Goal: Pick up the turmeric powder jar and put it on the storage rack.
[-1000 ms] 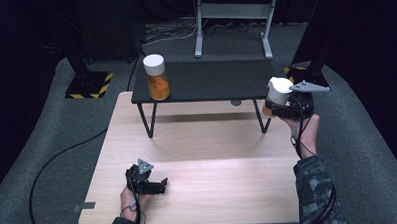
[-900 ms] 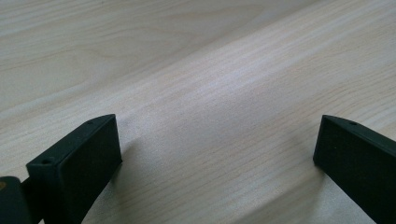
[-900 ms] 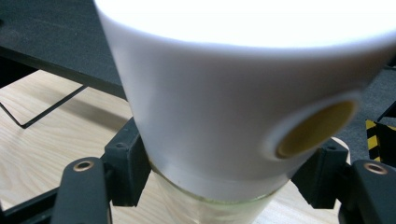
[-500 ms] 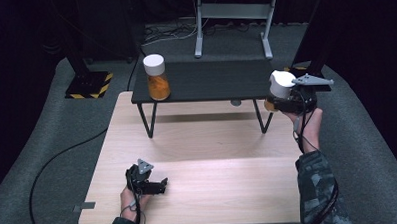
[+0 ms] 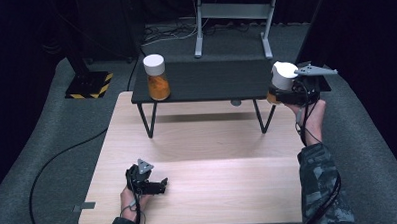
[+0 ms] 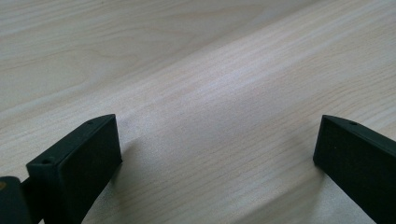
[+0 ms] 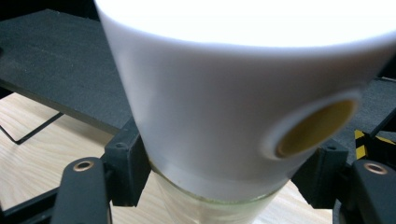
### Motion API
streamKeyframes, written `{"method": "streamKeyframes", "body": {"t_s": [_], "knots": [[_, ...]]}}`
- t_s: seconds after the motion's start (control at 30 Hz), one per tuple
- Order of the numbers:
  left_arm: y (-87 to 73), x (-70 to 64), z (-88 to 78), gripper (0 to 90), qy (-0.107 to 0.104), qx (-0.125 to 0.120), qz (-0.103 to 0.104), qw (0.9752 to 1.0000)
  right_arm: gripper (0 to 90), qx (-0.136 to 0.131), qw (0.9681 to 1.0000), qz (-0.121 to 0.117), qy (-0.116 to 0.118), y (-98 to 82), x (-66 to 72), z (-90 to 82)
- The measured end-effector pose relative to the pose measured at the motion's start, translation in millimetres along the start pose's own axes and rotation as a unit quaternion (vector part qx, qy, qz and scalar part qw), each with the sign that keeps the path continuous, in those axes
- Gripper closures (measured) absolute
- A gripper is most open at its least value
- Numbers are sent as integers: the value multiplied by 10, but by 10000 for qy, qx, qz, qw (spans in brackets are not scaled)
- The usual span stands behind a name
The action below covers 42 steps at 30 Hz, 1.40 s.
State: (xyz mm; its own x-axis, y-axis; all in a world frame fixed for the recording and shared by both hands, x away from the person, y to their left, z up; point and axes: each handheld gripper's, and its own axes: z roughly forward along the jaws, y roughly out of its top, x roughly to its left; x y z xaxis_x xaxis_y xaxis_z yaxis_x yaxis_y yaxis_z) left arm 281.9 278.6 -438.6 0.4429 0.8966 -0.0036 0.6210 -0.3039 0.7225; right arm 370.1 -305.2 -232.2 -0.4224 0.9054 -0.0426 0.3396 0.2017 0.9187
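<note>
Beside the black shelf [image 5: 210, 80], the raised right tool [image 5: 285, 95] clamps a white-capped jar [image 5: 284, 75]; left tool [image 5: 161, 185] gapes.

Two white-capped jars are counted: one jar [image 5: 156, 77] with orange contents at the left end of the black shelf [image 5: 210, 80], and a second jar [image 5: 281, 81] at the shelf's right end. Two grippers are counted, the left gripper [image 5: 161, 183] and the right gripper [image 5: 281, 95]. One wooden table [image 5: 213, 161] is seen.
</note>
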Motion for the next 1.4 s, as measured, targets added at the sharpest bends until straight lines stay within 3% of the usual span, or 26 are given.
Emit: {"method": "streamKeyframes", "body": {"t_s": [0.63,1.4], "knots": [[0,0,0,1,0,0,0,10000,293,20,10000,4,-44,209,-58,116],[0,0,0,1,0,0,1,10000,294,135,9998,-133,11,385,22,359]]}}
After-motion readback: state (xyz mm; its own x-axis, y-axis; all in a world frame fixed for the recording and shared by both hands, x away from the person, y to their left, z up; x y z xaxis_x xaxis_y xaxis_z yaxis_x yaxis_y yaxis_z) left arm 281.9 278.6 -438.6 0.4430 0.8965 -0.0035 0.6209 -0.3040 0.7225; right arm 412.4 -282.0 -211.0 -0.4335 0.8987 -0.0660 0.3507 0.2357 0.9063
